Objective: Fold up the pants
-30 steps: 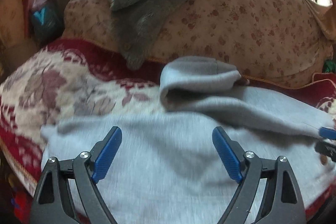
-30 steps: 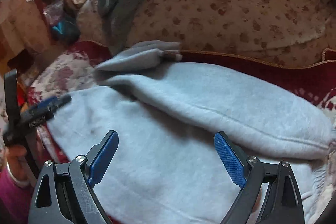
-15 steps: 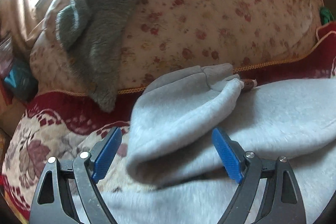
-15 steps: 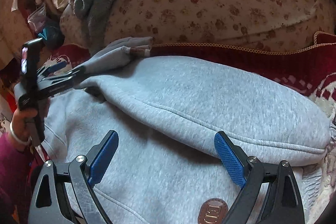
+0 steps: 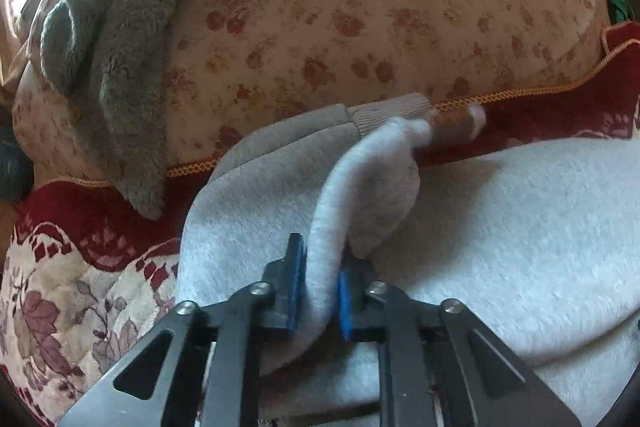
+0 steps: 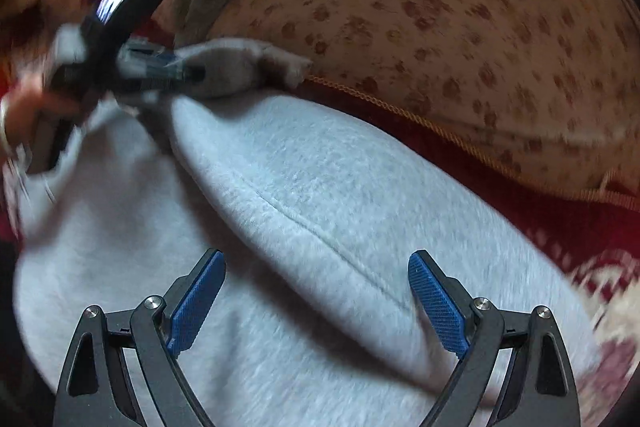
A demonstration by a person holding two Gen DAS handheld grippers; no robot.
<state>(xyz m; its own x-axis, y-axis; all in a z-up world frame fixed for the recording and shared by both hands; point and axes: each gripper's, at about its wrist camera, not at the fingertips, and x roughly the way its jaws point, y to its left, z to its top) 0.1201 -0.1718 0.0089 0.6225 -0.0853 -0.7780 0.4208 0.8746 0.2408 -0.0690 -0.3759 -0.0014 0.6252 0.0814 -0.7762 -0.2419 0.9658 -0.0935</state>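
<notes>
Nearest the left wrist lens, the left gripper (image 5: 318, 287) is clenched on a raised fold of the light grey fleece pants (image 5: 500, 227); its blue-padded fingers (image 5: 294, 283) press the fabric from both sides. Half a second ago those jaws were wide apart with the leg end lying between them; now they have closed and the fold stands up in a ridge. Right wrist view: the right gripper (image 6: 316, 307) is released, jaws spread, hovering over the pants (image 6: 320, 187), whose seam runs diagonally between the fingers; contact with the cloth can't be confirmed. That gripper's opening matches the earlier frames.

Pants lie flat on the red and cream floral sofa cover (image 5: 68, 291), one leg doubled over the other. Ribbed grey cuff (image 5: 384, 115) sits at the far end, against the gold braided trim (image 5: 512, 93). Nothing blocks either gripper.

Behind: beige rose-print sofa backrest (image 5: 360, 7), with a dark grey fuzzy garment (image 5: 116, 59) draped down it, left of the cuff. Right wrist view is motion-blurred; the left gripper (image 6: 176, 71) appears there at far left, pinching the leg end.
</notes>
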